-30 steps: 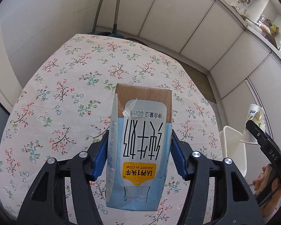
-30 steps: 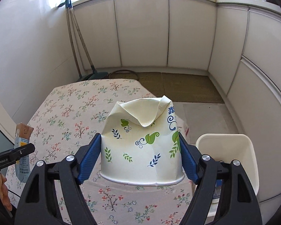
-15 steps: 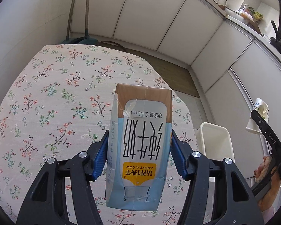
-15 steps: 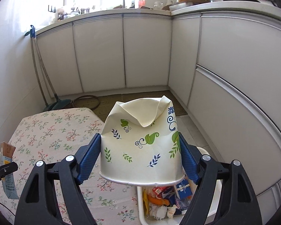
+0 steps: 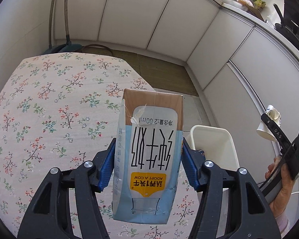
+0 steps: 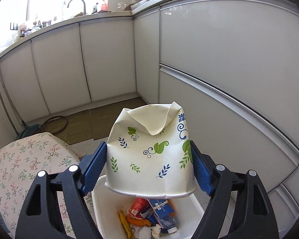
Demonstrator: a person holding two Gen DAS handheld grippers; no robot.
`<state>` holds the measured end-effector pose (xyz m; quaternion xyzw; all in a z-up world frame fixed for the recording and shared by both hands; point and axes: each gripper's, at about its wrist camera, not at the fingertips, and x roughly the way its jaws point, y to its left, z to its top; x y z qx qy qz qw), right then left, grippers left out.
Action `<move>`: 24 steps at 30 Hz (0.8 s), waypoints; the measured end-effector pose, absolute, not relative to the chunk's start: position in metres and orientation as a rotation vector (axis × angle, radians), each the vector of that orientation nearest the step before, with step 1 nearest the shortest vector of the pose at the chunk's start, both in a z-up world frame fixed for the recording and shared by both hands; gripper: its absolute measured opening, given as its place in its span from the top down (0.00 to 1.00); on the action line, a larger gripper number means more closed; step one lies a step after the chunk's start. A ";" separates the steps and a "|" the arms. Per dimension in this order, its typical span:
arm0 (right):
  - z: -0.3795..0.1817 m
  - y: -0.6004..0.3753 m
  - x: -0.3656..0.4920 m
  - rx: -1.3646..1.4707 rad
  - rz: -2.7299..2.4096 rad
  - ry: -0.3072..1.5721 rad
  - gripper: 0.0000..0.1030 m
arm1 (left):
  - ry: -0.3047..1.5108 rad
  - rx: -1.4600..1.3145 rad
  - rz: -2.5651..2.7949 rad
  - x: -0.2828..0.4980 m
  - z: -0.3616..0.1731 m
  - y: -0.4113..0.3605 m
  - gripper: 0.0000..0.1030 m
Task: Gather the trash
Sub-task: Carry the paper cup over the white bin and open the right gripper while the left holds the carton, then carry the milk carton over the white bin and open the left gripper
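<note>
My left gripper [image 5: 149,145] is shut on a blue and brown milk carton [image 5: 149,153], held upside down above the right edge of the floral table [image 5: 49,109]. Just right of that edge stands a white trash bin [image 5: 211,137]. My right gripper [image 6: 147,145] holds a crumpled paper cup [image 6: 149,159] with a leaf print, mouth down, over the bin [image 6: 103,205]. Its jaws are opening, with the blue pads still touching the cup's sides. In the bin lie several wrappers and cartons [image 6: 149,215]. The left wrist view shows that gripper's finger and the cup [image 5: 269,127] at far right.
White kitchen cabinets [image 6: 229,69] close in behind and right of the bin. Broom and mop handles [image 5: 65,20] lean in the far corner by a brown floor mat [image 6: 79,125]. A person's hand [image 5: 279,179] grips the right tool. The table corner [image 6: 29,159] lies left of the bin.
Both grippers have swung right, off the table toward the bin. The paper cup now hangs over the open bin. The milk carton has come to the table's right edge.
</note>
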<state>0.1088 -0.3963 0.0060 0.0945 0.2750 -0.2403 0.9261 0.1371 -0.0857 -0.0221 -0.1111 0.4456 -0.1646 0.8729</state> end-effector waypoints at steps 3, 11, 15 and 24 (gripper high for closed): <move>0.001 -0.410 0.110 0.207 -0.544 0.589 0.21 | 0.927 -0.229 -0.370 0.139 -0.019 -0.105 0.44; 0.001 -0.434 0.097 0.240 -0.603 0.581 0.12 | 0.906 -0.213 -0.455 0.147 -0.009 -0.165 0.44; 0.003 -0.448 0.085 0.264 -0.625 0.573 0.11 | 0.913 -0.211 -0.495 0.152 -0.010 -0.199 0.44; 0.008 -0.480 0.054 0.308 -0.680 0.559 0.11 | 0.897 -0.176 -0.598 0.161 -0.002 -0.285 0.44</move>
